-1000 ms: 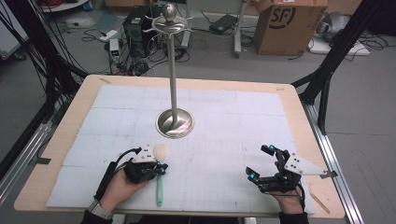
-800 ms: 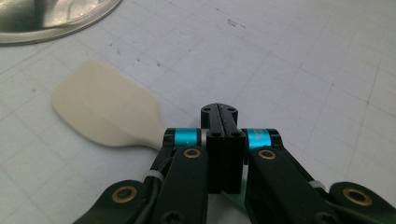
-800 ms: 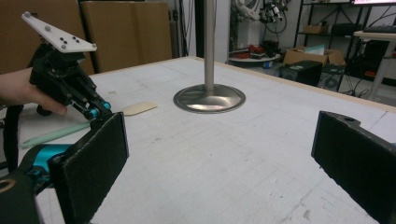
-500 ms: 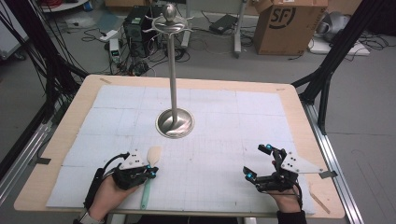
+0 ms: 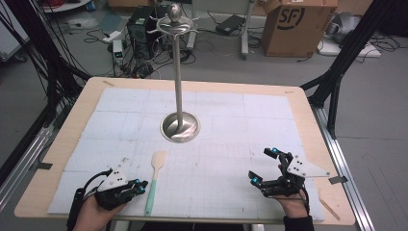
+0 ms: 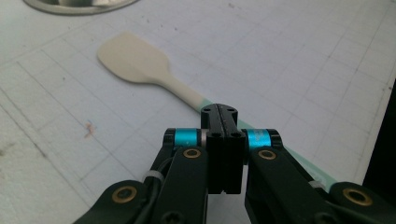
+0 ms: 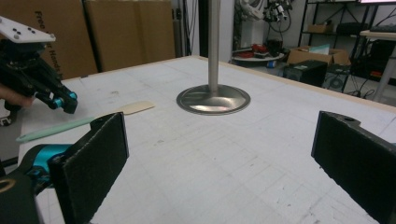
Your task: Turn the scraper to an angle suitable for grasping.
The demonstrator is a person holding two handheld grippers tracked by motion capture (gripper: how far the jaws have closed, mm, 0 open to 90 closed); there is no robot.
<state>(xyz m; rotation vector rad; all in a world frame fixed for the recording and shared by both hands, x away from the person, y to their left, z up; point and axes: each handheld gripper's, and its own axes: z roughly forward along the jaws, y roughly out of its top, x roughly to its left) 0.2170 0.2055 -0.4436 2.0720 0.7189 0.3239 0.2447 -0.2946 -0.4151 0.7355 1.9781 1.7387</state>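
Spatula [image 5: 155, 180] is seen lying flat on the counter [image 5: 308, 103], cream blade toward the stand's base, mint-green handle toward the person's edge. Nothing is held.

Left gripper [image 5: 140, 185]: fingers closed flat against each other, nothing between them. In the left gripper view the closed tips [image 6: 219, 116] sit over the handle, with the blade [image 6: 133, 63] ahead and to the left; contact cannot be confirmed from that angle. From the high view the gripper sits just left of the handle's lower half, apart from it.

Right gripper [image 5: 263, 166]: fingers spread wide, empty, parked near the right front of the counter, well apart from the spatula. Its own view shows both pads [image 7: 95, 158] open, the stand base [image 7: 213, 99] ahead and the spatula [image 7: 88, 119] far off to the left beside the other gripper [image 7: 63, 101].

Stand [image 5: 179, 77]: upright at mid-counter, hooks at top appear bare.

Progress, judged: early. Spatula is not gripped, not lifted, not hung. If the stand is the destination, everything is left: fingers to be opened, handle to be gripped, spatula to be raised to a hook.

Next move, judged: left fingers must be opened before any pick-up; the handle lies low and thin on the mat, so a flat, careful approach is needed.
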